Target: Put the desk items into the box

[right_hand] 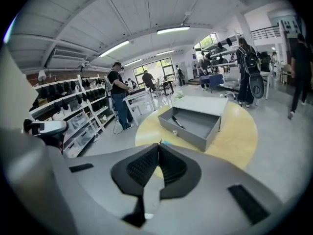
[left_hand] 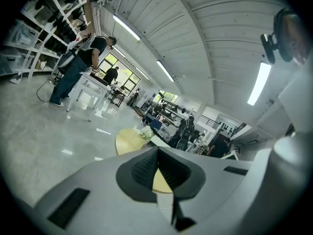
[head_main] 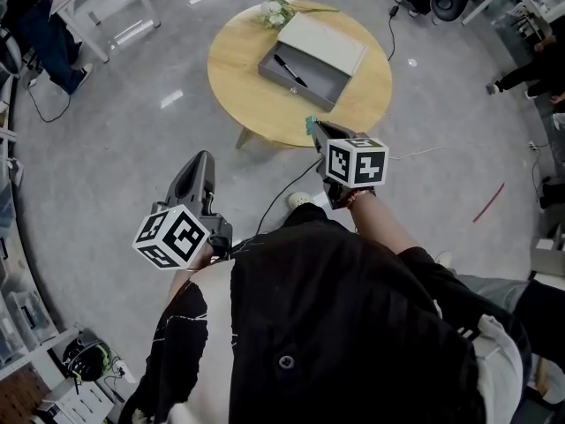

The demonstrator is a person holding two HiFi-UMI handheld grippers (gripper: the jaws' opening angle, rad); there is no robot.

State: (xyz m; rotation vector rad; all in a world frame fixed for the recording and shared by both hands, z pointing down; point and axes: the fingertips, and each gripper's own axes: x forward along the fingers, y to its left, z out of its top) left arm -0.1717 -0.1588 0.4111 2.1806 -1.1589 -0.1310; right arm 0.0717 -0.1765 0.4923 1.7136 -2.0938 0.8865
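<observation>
Jaws on my left gripper [left_hand: 157, 153] and right gripper [right_hand: 159, 148] are pressed together, holding nothing I can make out. I'd part one pair before reaching the flowers [head_main: 277, 8] at the table's [head_main: 252, 104] far edge.

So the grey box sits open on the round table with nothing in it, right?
Not empty: the grey box sits open on the round table, but a dark pen already lies inside it, as the right gripper view shows.
</observation>
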